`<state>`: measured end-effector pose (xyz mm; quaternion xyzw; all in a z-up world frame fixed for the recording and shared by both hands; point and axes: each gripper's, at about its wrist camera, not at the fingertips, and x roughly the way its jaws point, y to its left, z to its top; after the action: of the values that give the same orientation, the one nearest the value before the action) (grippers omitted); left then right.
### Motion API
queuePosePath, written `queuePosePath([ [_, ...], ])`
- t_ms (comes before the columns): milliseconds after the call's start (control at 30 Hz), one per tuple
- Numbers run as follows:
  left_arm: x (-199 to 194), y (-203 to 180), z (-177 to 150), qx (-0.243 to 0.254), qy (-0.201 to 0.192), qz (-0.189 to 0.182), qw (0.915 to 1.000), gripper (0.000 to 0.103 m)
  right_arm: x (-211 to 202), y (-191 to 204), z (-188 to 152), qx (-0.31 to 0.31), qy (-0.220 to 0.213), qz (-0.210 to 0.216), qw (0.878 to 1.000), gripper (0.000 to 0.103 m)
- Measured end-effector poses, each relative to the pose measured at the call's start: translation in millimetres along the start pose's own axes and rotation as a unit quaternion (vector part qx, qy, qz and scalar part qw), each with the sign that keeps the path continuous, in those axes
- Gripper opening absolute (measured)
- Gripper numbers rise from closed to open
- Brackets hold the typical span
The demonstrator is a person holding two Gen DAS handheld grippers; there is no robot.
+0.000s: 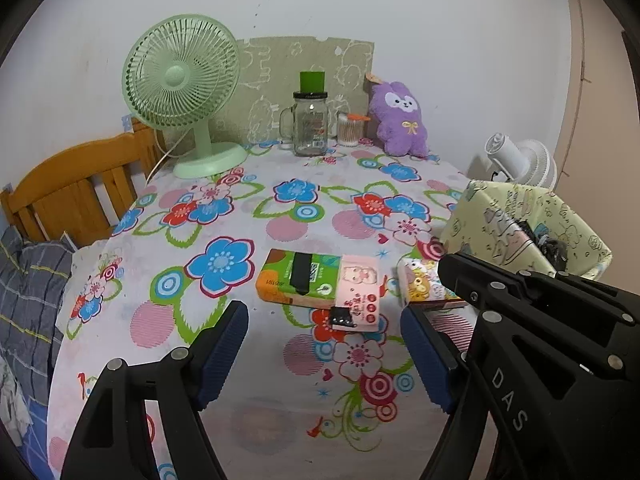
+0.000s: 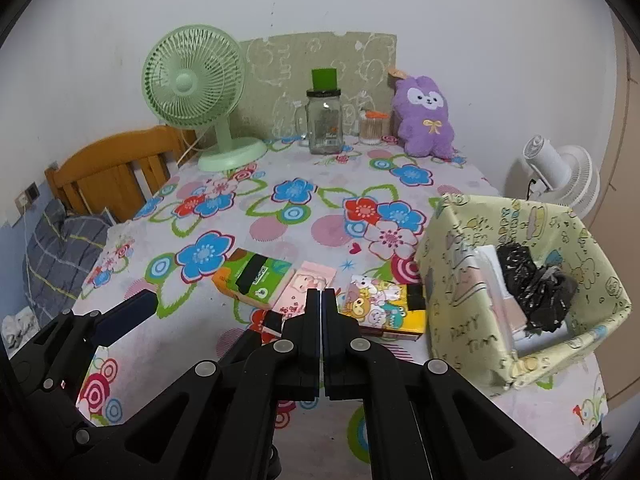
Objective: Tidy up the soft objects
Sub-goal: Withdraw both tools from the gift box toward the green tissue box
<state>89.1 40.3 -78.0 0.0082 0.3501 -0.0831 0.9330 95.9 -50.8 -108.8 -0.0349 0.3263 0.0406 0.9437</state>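
Note:
Three soft tissue packs lie side by side on the flowered tablecloth: a green-and-orange pack (image 1: 298, 280) (image 2: 256, 276), a pink pack (image 1: 360, 292) (image 2: 308, 286) and a yellow cartoon pack (image 1: 420, 284) (image 2: 380, 308). My left gripper (image 1: 324, 344) is open just short of the pink pack, nothing between its blue pads (image 1: 224, 340). My right gripper (image 2: 321, 300) (image 1: 442, 266) is shut and empty, its tip over the gap between the pink and cartoon packs. A purple plush rabbit (image 1: 400, 120) (image 2: 426, 116) sits at the far wall.
A yellow-green fabric box (image 2: 460, 280) (image 1: 500, 208) stands at the right, holding a crumpled black bag (image 2: 532, 284) and white packs. A green fan (image 1: 184, 80), a glass jar (image 1: 310, 128) and a cotton-swab tub (image 1: 348, 130) line the back. A wooden headboard (image 1: 72, 188) stands left, a white fan (image 2: 560, 176) right.

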Motion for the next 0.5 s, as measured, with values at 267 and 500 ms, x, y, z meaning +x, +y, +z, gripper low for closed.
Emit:
queuePosePath([
  [267, 13.5, 9.2, -1.6, 0.003, 0.003, 0.003, 1.0000, 0.074, 20.1, 4.5, -1.4, 0.009, -0.002, 0.021, 1.000, 0.005],
  [500, 31.7, 16.0, -1.6, 0.004, 0.018, 0.009, 0.9998, 0.074, 39.5, 8.4, -0.8, 0.008, 0.012, 0.014, 1.000, 0.002],
])
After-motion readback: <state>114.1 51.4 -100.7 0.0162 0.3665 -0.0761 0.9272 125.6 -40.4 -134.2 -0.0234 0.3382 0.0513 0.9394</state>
